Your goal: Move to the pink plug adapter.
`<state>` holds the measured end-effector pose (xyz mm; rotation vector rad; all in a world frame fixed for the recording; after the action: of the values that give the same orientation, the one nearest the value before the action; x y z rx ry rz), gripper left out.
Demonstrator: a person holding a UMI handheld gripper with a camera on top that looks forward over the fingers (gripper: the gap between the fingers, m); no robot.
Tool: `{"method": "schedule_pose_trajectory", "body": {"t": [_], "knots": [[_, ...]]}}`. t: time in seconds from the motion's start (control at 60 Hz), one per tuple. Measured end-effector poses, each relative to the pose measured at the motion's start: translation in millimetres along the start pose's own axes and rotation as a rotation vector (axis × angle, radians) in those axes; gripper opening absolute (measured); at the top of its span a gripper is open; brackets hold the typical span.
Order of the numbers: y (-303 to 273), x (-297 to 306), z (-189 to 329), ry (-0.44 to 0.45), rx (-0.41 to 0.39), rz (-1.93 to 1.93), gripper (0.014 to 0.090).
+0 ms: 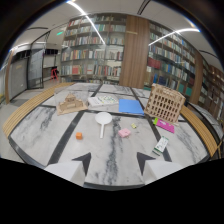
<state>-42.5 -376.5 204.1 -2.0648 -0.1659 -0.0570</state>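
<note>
**Gripper above table, pink adapter ahead, path open**

Gripper (114, 162) fingers spread apart, nothing between them, both tips over bare marble.

Pink plug adapter (124, 132) sits on the marble table (45, 127) beyond the fingertips, slightly toward the right finger. Bare tabletop between the fingers and the adapter.

Neighbours around the adapter:
- White round paddle-shaped item (103, 120) just beside it on the left, handle pointing toward the gripper.
- Small yellow-green piece (134, 126) just behind it, apart.
- Orange cube (79, 135) well apart to the left.
- White and green box (161, 145) near the right finger's side, lying at an angle.
- Magenta flat item (165, 125) and wooden lattice model (165, 103) further right and back.
- Blue folder (131, 106) and small wooden model (70, 104) at the far side.

Wooden edging (27, 111) runs along the table's left and right edges. Bookshelves (92, 50) beyond.
</note>
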Motion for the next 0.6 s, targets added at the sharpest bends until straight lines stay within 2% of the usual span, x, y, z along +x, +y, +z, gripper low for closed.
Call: {"method": "schedule_pose_trajectory", "body": {"t": [0.3,0.6], "knots": [[19,7,4,-0.003,-0.019,-0.002,0.0862],[55,40,46,0.018,-0.08,-0.012,0.086]]}}
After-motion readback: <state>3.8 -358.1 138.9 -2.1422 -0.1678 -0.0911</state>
